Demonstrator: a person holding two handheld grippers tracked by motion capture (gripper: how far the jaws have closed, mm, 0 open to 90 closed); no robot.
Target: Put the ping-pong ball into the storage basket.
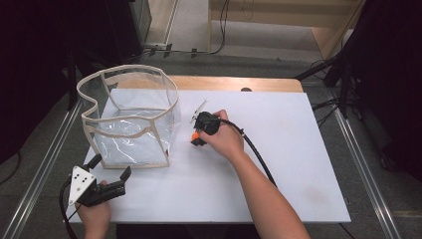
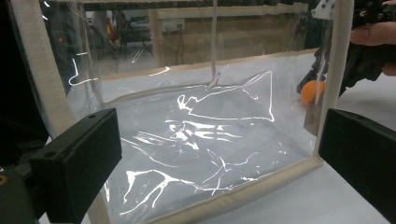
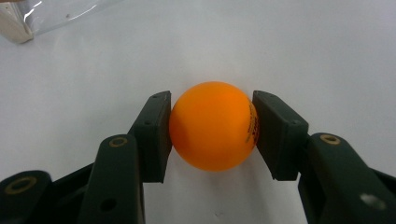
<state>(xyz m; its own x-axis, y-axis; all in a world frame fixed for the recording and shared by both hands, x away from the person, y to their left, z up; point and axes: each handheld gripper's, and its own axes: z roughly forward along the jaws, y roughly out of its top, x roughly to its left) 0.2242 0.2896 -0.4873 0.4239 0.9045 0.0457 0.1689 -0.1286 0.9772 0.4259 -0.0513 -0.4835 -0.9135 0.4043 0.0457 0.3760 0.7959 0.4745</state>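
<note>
Celluloid-looking orange ping-pong ball (image 3: pixel 212 132), smooth, round and printed with small dark lettering, sits pinched across its widest part between the two flat black pads of the right claw (image 3: pixel 212 133), low over the white table (image 1: pixel 278 164) near its centre. It is probably very light and slick, so a gentle squeeze on the equator should do, since harder pressure may dent it or squirt it out. At eight o'clock the left claw (image 1: pixel 110 168) waits spread and empty, facing the clear, crinkly plastic bag (image 1: pixel 130 117) with stiff beige fabric edging at ten o'clock.
</note>
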